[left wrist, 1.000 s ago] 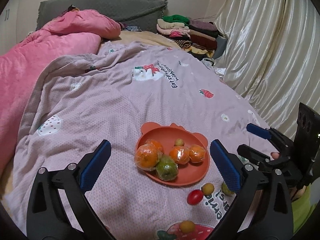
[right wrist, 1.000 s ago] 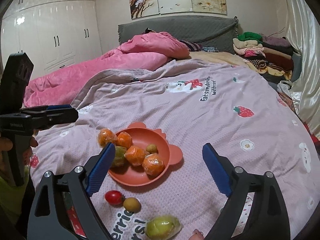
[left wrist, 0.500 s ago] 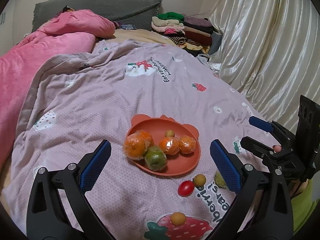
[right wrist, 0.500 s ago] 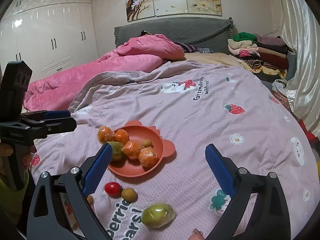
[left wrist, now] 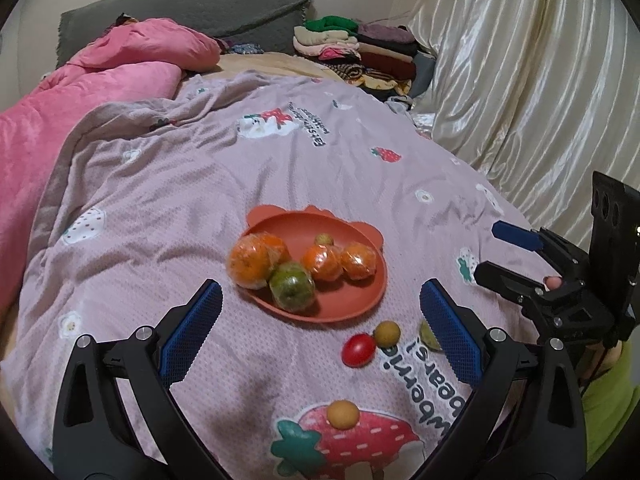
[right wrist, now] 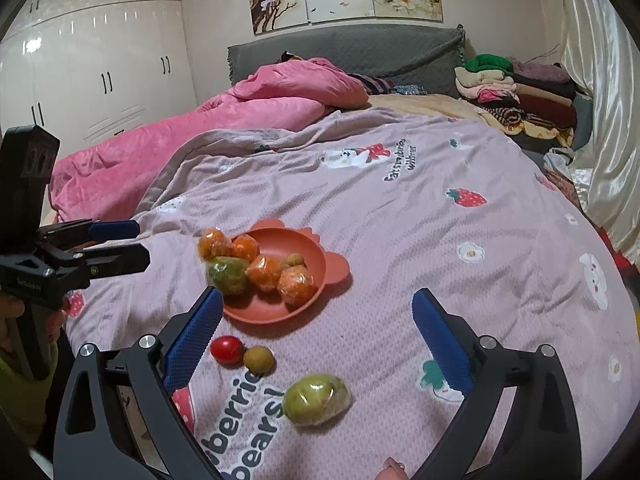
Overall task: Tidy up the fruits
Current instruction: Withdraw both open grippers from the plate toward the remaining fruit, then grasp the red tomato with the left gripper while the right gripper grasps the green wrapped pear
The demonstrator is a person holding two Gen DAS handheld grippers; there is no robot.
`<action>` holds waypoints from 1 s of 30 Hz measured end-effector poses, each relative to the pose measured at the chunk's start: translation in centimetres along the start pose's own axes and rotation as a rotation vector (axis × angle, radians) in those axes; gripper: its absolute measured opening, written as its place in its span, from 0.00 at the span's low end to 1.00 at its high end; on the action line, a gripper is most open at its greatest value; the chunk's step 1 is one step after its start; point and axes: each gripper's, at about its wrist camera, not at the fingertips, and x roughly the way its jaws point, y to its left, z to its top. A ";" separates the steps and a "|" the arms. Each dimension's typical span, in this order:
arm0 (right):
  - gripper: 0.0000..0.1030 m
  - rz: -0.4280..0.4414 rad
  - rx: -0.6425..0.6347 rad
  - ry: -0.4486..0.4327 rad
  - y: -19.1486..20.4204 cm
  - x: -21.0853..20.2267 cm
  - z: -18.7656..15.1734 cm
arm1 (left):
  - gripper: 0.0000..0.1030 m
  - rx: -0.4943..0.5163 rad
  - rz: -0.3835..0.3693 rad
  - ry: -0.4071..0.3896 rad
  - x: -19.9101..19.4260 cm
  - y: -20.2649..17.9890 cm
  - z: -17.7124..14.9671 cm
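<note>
An orange-red plate (left wrist: 340,304) lies on the lilac blanket with several wrapped oranges (left wrist: 250,262) and a green fruit (left wrist: 292,288) on it. Loose in front of it lie a red tomato (left wrist: 359,350), a small tan fruit (left wrist: 387,333) and a yellow fruit (left wrist: 343,414). A wrapped green fruit (right wrist: 316,399) lies nearest, below my right gripper (right wrist: 316,296), which hangs open and holds nothing. My left gripper (left wrist: 320,286) is open too, above the plate's near rim (right wrist: 256,316). Each gripper shows at the edge of the other's view.
The lilac printed blanket (left wrist: 280,168) covers the bed. A pink duvet (left wrist: 80,92) is heaped at the far left. Folded clothes (left wrist: 352,48) are stacked by the grey headboard. Shiny curtains (left wrist: 520,80) hang along the right side, and white wardrobes (right wrist: 100,72) stand at the left.
Both grippers have drawn back a little from the plate, so more of the near blanket and the loose fruits show. The right jaws have widened slightly.
</note>
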 end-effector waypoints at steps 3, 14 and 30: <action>0.93 -0.004 0.000 0.007 0.0 -0.1 -0.3 | 0.90 0.003 -0.001 0.014 0.2 -0.2 -0.5; 0.93 -0.004 -0.008 0.047 0.1 0.0 -1.8 | 0.90 0.000 -0.005 0.062 1.2 -0.8 -1.9; 0.93 -0.022 -0.016 0.111 0.0 0.6 -4.0 | 0.90 0.016 0.012 0.127 2.7 -1.1 -3.4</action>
